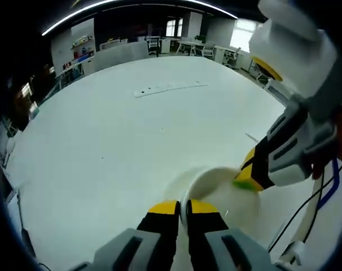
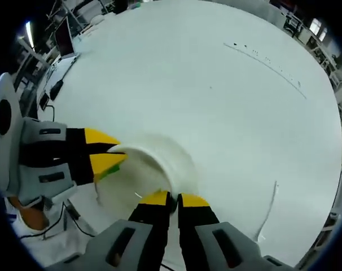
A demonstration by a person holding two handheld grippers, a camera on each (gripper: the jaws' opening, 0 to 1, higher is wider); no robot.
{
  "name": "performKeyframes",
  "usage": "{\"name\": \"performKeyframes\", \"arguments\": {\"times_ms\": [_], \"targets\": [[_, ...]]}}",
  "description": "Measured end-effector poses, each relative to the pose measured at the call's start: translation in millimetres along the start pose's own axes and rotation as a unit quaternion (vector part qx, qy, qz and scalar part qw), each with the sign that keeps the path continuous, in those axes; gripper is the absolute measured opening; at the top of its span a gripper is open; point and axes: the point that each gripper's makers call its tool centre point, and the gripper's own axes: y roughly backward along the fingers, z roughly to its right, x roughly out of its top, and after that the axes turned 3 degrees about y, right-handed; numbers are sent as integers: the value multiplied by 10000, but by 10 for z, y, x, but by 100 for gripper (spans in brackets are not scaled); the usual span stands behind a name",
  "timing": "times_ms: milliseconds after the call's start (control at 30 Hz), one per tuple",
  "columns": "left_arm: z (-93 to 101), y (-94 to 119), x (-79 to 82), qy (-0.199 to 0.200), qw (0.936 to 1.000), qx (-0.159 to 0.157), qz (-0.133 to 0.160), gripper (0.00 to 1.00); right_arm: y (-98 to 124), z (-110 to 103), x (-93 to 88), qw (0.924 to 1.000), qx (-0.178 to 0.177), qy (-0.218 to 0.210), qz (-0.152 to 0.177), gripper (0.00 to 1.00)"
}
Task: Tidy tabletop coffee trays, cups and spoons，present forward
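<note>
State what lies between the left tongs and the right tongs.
The cup: its open mouth spans the gap, with the left tongs and the right tongs each pinching its rim. Both gripper views show it.

cup [image 1: 219,189] on table [image 1: 103,141] | spoon [image 2: 268,212] beside cup

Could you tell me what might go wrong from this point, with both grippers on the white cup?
Both the left gripper and the right gripper pinch the thin rim of the white cup from different sides; uneven pulls could tip it or make it slip. The spoon lying beside it on the table might get knocked.
</note>
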Motion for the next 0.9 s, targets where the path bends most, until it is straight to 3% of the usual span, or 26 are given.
{"name": "performKeyframes", "arguments": {"times_ms": [100,333,467,900], "targets": [[-8,-7,-6,-18,10000,-21,41,8,12,-13,-9,9999,54,-13,117,6],[-62,-49,43,-40,9997,-85,237,9,27,-60,24,9944,-135,293,1005,7],[-87,-96,141,-527,9969,-77,588,9,39,-54,12,9897,-130,192,1415,7],[-110,-92,174,-624,9926,-125,1036,10,66,-45,75,9747,53,167,2229,8]]}}
